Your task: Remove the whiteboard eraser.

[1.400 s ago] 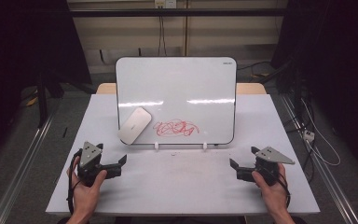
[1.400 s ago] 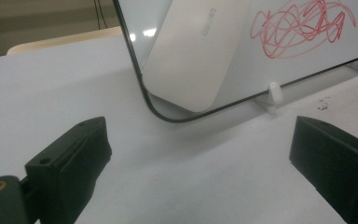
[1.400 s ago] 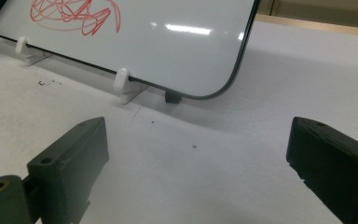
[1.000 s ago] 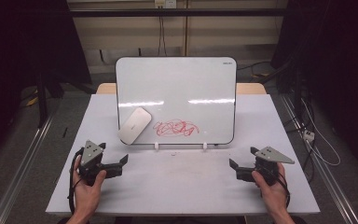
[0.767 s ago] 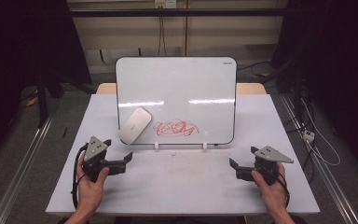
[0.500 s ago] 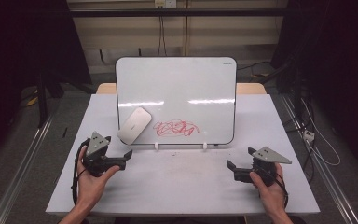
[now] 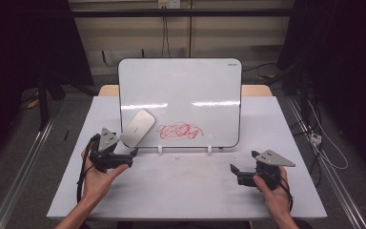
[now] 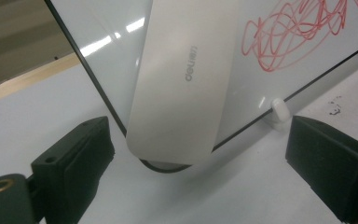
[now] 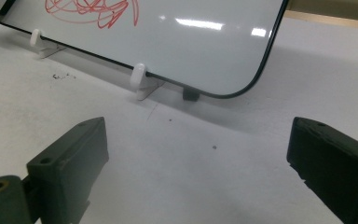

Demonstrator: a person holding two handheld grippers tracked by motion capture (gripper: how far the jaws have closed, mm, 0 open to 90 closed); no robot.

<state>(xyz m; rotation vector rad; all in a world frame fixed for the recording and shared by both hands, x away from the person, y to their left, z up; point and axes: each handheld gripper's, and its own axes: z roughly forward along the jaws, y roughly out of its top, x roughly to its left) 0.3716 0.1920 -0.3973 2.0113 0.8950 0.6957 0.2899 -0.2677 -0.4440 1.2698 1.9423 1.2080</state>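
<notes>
One whiteboard [image 7: 180,95] stands tilted back on the table [image 7: 186,191], and it serves as the landmark here. One white eraser [image 7: 137,127] clings to its lower left part, slanted, with its low end hanging just past the board's bottom left corner. One red scribble [image 7: 181,130] sits on the board just right of the eraser. Two white clips [image 7: 160,149] prop the board's bottom edge.

Two grippers are in the person's hands. The left gripper [image 7: 132,155] hovers just in front of the board's lower left corner, jaws spread wide and grasping nothing; in the left gripper view the eraser's low end [image 8: 177,140] lies ahead between the two jaws, untouched. The right gripper [image 7: 234,171] sits in front of the board's lower right corner, well apart from it, also released and empty.
</notes>
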